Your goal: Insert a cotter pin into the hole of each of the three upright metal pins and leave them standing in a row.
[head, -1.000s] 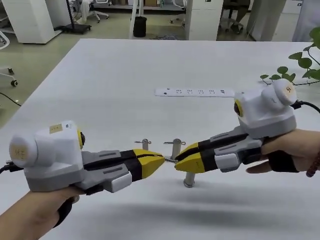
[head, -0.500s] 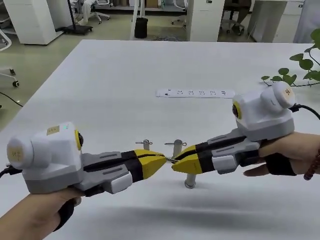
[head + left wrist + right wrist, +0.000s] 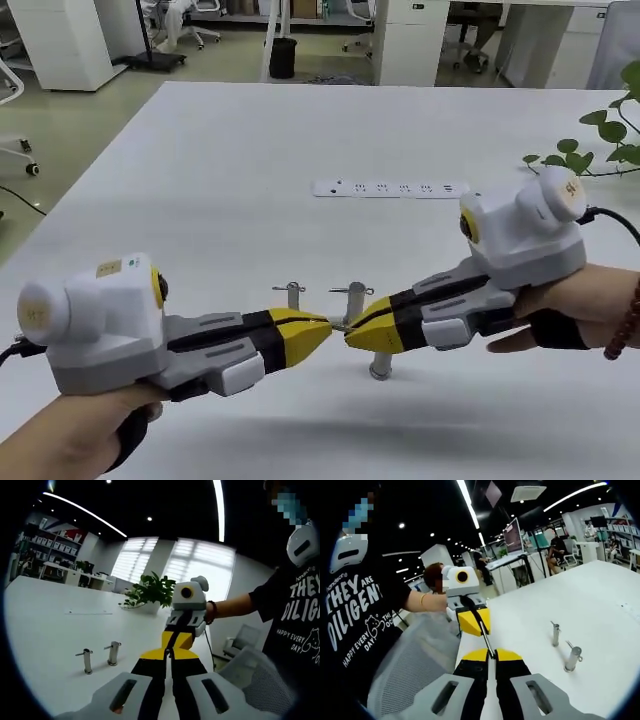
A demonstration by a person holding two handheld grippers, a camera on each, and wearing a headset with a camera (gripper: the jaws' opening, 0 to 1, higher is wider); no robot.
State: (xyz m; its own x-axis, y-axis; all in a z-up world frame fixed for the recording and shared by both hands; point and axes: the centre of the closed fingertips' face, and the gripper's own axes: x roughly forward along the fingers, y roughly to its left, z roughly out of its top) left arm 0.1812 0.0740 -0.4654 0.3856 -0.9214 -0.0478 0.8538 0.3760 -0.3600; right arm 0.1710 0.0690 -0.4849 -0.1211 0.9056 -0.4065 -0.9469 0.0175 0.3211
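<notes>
Above the white table, left claw and right claw still pinch one cotter pin.

Pretty standard open office here: long white table with a white power strip and a green leafy plant, white cabinets behind, greenish floor, tall bright windows, ceiling light strips.

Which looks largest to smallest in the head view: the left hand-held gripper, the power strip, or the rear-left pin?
1. Left hand-held gripper: largest, but nearest the camera.
2. Power strip: lies farther off.
3. Rear-left pin: smallest.
</notes>
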